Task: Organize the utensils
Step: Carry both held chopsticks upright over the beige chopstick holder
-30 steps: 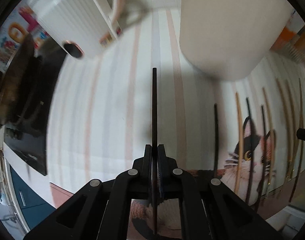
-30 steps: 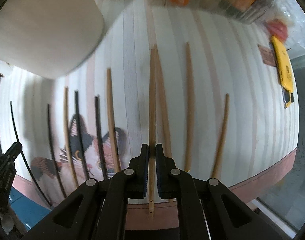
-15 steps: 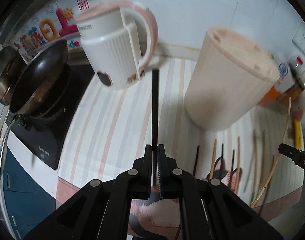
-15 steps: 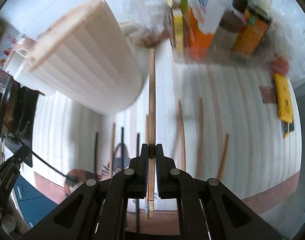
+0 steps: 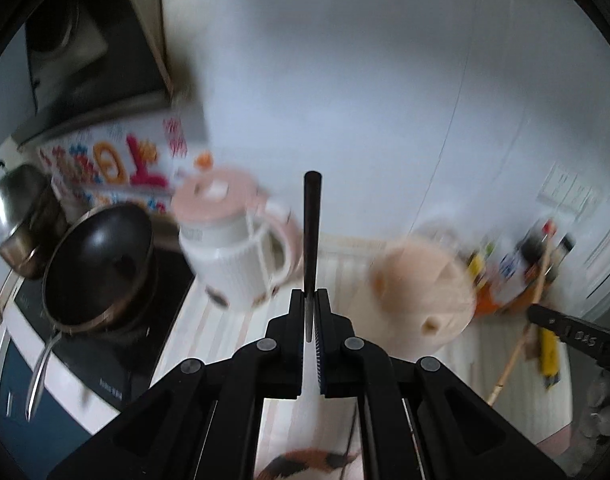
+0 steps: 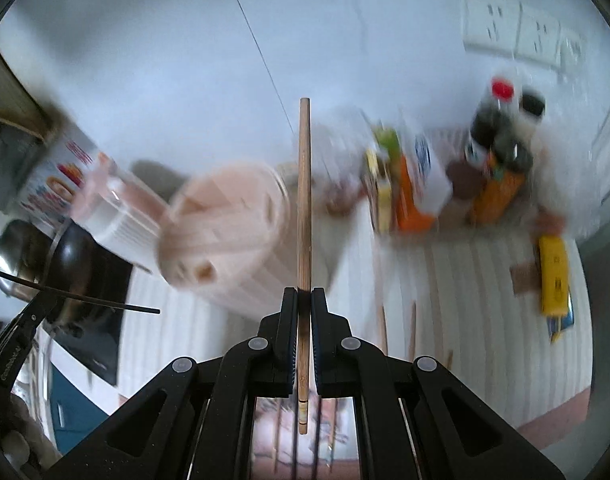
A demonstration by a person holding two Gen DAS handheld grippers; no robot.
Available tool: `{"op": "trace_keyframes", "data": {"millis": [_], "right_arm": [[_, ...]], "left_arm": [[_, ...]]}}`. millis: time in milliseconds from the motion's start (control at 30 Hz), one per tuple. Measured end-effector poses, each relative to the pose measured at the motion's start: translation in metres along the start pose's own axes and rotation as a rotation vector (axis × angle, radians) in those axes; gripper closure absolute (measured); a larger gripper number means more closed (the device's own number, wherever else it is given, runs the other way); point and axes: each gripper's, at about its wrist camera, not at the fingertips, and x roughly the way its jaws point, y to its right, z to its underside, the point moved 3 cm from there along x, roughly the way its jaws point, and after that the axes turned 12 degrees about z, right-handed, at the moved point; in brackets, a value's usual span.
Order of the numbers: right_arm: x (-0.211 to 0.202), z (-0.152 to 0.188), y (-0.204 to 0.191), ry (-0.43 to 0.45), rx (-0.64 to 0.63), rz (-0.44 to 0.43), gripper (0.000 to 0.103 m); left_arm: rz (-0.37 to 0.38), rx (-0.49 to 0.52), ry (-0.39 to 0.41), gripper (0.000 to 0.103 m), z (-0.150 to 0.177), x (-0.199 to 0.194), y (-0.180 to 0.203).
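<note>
My left gripper (image 5: 313,304) is shut on a black chopstick (image 5: 312,232) that sticks straight out ahead, high above the counter. My right gripper (image 6: 304,300) is shut on a wooden chopstick (image 6: 304,200), also held high. The pink-lidded holder (image 5: 423,292) with holes in its top stands below, right of the black chopstick; in the right wrist view this holder (image 6: 225,236) is left of the wooden one. The right gripper (image 5: 573,340) with its wooden chopstick shows at the right edge of the left wrist view. Several wooden chopsticks (image 6: 413,332) lie on the striped mat (image 6: 465,300).
A white and pink kettle (image 5: 233,252) stands behind the holder. A black pan (image 5: 97,268) and a steel pot (image 5: 17,224) sit on the stove at left. Bottles and packets (image 6: 457,184) crowd the back right. A yellow box (image 6: 553,276) lies on the mat.
Both grippers have risen well above the mat with their chopsticks and tilted upward. The holder's top and the wall behind have come into view.
</note>
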Motion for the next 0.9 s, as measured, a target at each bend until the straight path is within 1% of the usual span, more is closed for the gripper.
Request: {"op": "trace_keyframes", "data": {"millis": [100, 200, 300, 400, 567, 767, 900], "right_arm": [[-0.014, -0.034, -0.010, 0.054, -0.010, -0.020, 0.096], [-0.028, -0.068, -0.021, 0.127, -0.015, -0.014, 0.096], [-0.032, -0.099, -0.030, 0.188, -0.008, -0.017, 0.096], [-0.022, -0.121, -0.035, 0.218, 0.007, -0.024, 0.096], [0.010, -0.140, -0.043, 0.217, 0.026, -0.039, 0.096], [0.045, -0.138, -0.046, 0.236, 0.025, -0.046, 0.096], [0.062, -0.129, -0.050, 0.219, -0.002, -0.062, 0.096]], "left_arm": [[0.049, 0.018, 0.041, 0.101, -0.031, -0.014, 0.014], [0.100, 0.023, 0.058, 0.101, -0.056, -0.014, 0.027], [0.139, 0.035, 0.059, 0.101, -0.075, -0.006, 0.041], [0.163, 0.042, 0.034, 0.101, -0.083, 0.011, 0.052], [0.191, 0.031, -0.043, 0.101, -0.078, 0.052, 0.058], [0.203, 0.013, -0.139, 0.101, -0.064, 0.091, 0.057], [0.206, 0.005, -0.197, 0.101, -0.054, 0.110, 0.055]]}}
